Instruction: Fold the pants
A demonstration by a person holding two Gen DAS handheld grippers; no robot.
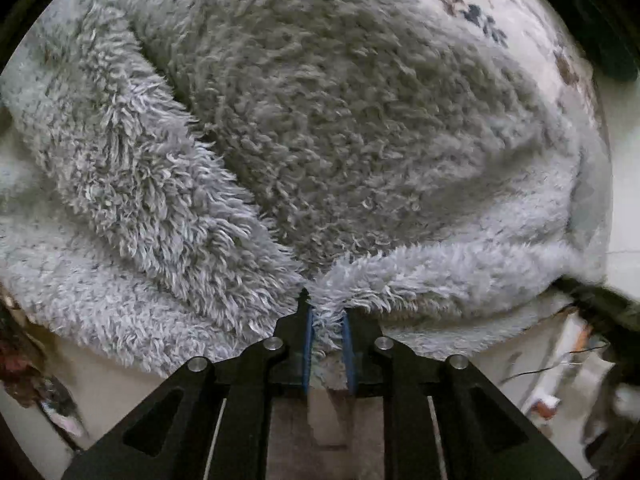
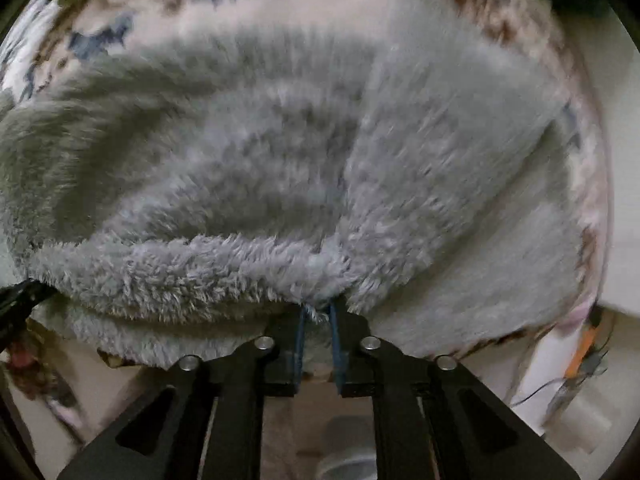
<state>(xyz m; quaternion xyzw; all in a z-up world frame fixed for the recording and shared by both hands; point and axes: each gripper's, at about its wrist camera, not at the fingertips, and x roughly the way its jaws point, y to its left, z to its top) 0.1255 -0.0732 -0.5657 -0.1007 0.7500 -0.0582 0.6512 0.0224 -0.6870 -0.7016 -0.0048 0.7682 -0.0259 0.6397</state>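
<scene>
So both claws are latched onto the same fuzzy grey pants [image 1: 320,128] right now. They're that shaggy fleece kind, pale grey-blue, and they fill nearly the whole view from either wrist camera.

The left claw [image 1: 327,312] has its two blue-padded fingers [image 1: 307,344] squeezed onto a bunched bit of the near edge, fluff poking out between the pads. From there the fabric rises into two thick rolled ridges, one running up to the left, the other sweeping off to the right, with a flatter, darker-looking stretch of fleece between and beyond them.

The right claw [image 2: 318,312] is doing the same thing: pads nipped onto a tuft at the near hem, where a thick rolled edge runs off to the left. A second layer of fleece shows just under that roll. This view is pretty smeared with blur, especially on the right side, so the details there are hard to make out.

The pants are lying on a light cloth with a blotchy brown and blue print [image 1: 476,12], which peeks out past the far edge in both views; I can't tell if that's a bed or a tabletop underneath. At the far right of the left view, a dark piece of the other tool [image 1: 600,300] pokes in at the hem. Lower right in the right view there's an orange thing with thin wires [image 2: 582,350], too blurry to identify.
</scene>
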